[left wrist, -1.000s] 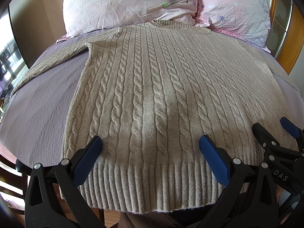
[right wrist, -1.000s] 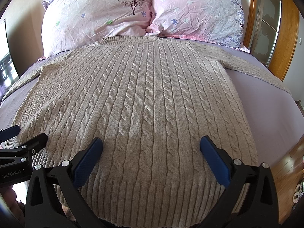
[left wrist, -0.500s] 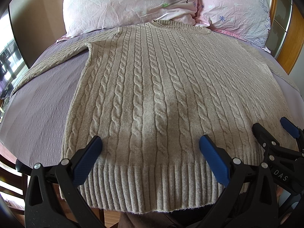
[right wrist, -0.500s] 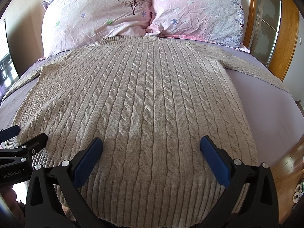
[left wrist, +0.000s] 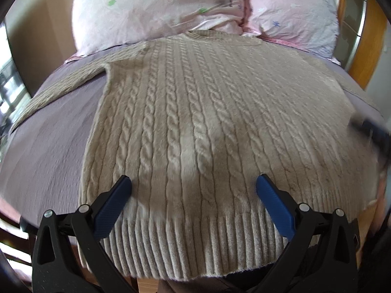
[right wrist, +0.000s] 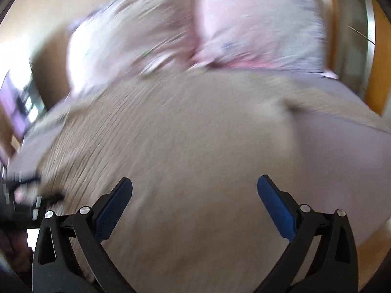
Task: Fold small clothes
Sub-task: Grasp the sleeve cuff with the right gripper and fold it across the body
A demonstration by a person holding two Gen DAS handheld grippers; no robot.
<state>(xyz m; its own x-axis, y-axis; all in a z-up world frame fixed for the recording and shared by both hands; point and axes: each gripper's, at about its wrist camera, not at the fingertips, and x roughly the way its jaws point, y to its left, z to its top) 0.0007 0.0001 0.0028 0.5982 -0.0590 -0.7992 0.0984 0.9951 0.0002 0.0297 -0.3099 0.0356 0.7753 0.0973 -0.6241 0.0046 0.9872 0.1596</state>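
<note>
Bedroom, lilac sheet (left wrist: 48, 146) on the bed, wooden frame at the right edge. Sweater (left wrist: 195, 112) spread flat across the middle of the left view, cable front up, collar at upper centre against the pillows (left wrist: 156, 7), ribbed hem at the bottom edge hanging just past the mattress. One sleeve (left wrist: 61, 90) stretched out to the left of the frame; the other only partly visible at the right. No crease, no doubled layer anywhere in view, so by the look of it nothing folded yet: sleeves to bring in, body to double over, all still to do. Left gripper (left wrist: 193, 185) low over the hem, blue pads spread wide, nothing between them. Right gripper (right wrist: 194, 185) likewise spread and empty, above the sweater's right side, its view heavily smeared by motion, knit detail lost. Dark blur at the right edge of the left view, probably the other tool, too smeared to say. Probably the start of a first reach, toward a sleeve or side edge.
</note>
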